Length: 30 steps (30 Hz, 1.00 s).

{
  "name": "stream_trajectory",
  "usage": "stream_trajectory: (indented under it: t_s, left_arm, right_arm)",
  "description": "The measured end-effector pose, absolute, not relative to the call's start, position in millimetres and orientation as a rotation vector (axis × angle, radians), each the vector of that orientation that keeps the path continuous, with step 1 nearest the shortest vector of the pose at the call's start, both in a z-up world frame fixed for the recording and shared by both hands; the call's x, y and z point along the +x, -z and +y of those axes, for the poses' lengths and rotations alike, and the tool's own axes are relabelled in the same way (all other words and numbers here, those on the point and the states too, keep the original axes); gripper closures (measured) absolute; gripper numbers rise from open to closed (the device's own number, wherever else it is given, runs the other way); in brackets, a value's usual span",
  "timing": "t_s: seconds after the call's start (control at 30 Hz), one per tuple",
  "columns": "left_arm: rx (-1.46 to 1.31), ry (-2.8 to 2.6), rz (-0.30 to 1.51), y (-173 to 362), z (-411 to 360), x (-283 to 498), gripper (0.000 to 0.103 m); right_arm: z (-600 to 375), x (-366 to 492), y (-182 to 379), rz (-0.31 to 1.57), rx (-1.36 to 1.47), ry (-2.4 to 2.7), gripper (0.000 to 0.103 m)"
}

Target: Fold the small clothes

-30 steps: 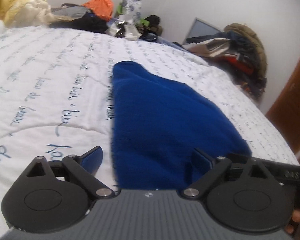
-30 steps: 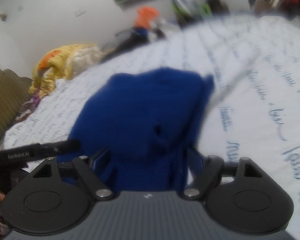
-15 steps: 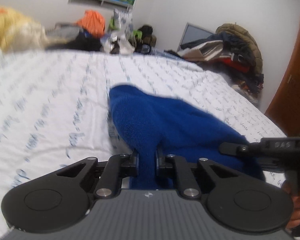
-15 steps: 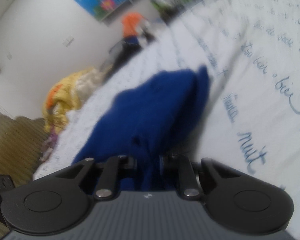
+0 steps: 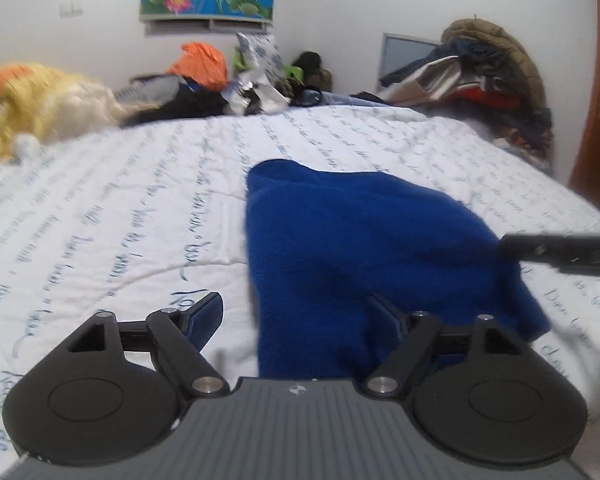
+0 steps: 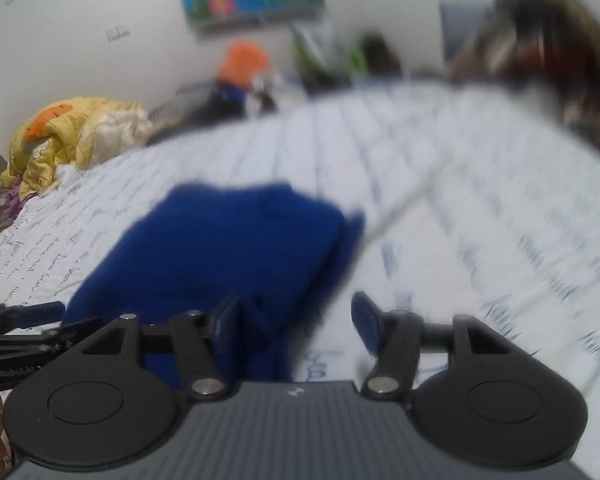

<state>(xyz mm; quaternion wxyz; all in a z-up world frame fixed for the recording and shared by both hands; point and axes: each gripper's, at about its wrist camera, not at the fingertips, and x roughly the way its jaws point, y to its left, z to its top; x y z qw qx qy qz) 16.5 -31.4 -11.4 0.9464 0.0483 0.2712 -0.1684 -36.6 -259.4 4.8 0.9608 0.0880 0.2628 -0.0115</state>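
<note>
Left gripper (image 5: 296,312): we record its jaws spread wide, where half a second earlier they were pinched on the near edge of the blue garment (image 5: 364,248); the left finger now sits over bare sheet, the right over cloth. The garment lies flat in a folded heap on the white script-printed bedsheet (image 5: 120,208), no longer lifted. Right gripper (image 6: 296,320): likewise released since the earlier frame, jaws apart, the garment's near right corner between them; this view is motion-blurred.
</note>
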Motion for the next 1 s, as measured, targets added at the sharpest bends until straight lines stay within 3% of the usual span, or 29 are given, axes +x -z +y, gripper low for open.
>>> stream_trajectory:
  t_s: [0.17,0.27,0.37,0.63,1.0]
  left_arm:
    - [0.115,0.284,0.6,22.9,-36.2,16.2,0.023]
    - [0.098,0.27,0.606,25.1,-31.9,15.7,0.015]
    - [0.113,0.25,0.592,23.2,-30.8,13.1,0.011]
    - [0.113,0.215,0.602,26.0,-31.0,8.4,0.002]
    - [0.116,0.194,0.618,26.5,-29.4,4.0,0.0]
  right_arm:
    - [-225.4,-36.9,5.7,0.551,0.051,-0.022,0.041]
    - [-215.3,-24.5,23.9,0.622,-0.005,0.049,0.041]
    - [-215.5,-31.8,27.0,0.616,0.034,0.109,0.025]
    - [-218.5,-38.9,37.0,0.618,0.083,0.104,0.019]
    - [-224.8,-39.6,42.0,0.616,0.145,0.114,0.007]
